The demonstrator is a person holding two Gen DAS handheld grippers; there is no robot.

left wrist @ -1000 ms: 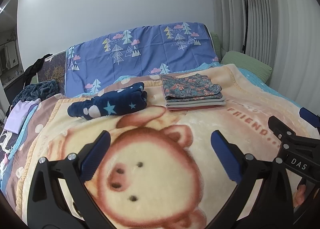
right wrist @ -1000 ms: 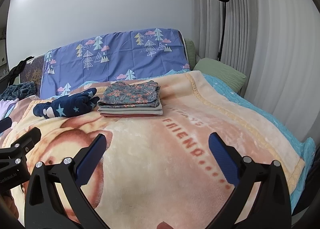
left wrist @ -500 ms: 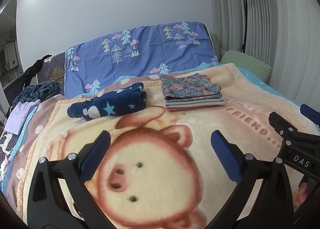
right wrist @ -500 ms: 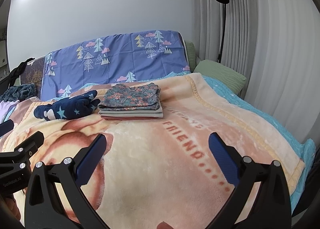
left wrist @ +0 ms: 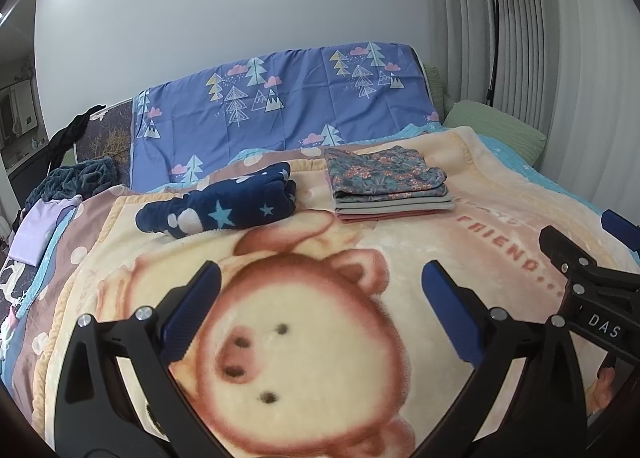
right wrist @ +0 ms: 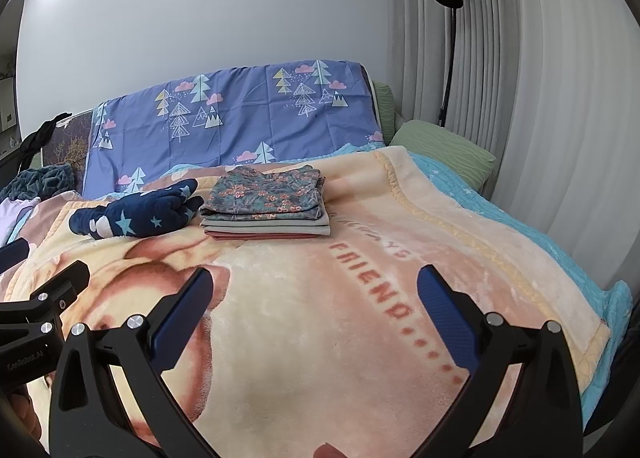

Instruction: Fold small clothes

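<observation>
A neat stack of folded clothes (left wrist: 390, 186), with a floral piece on top, lies at the far middle of the bed; it also shows in the right wrist view (right wrist: 266, 210). A navy star-print fleece garment (left wrist: 224, 206) lies bunched to its left, and shows in the right wrist view (right wrist: 136, 214) too. My left gripper (left wrist: 320, 294) is open and empty, low over the pig-print blanket (left wrist: 304, 358). My right gripper (right wrist: 314, 294) is open and empty over the blanket's "FRIEND" lettering, well short of both items.
A blue tree-print sheet (left wrist: 280, 114) covers the headboard. A green pillow (right wrist: 444, 150) and a black floor lamp (right wrist: 448, 38) stand at the right by the curtain. Dark and lilac clothes (left wrist: 52, 198) lie at the bed's left edge.
Both grippers have drifted slightly back and up, so the stack and the navy garment sit a little lower in view. Both stay open and empty.
</observation>
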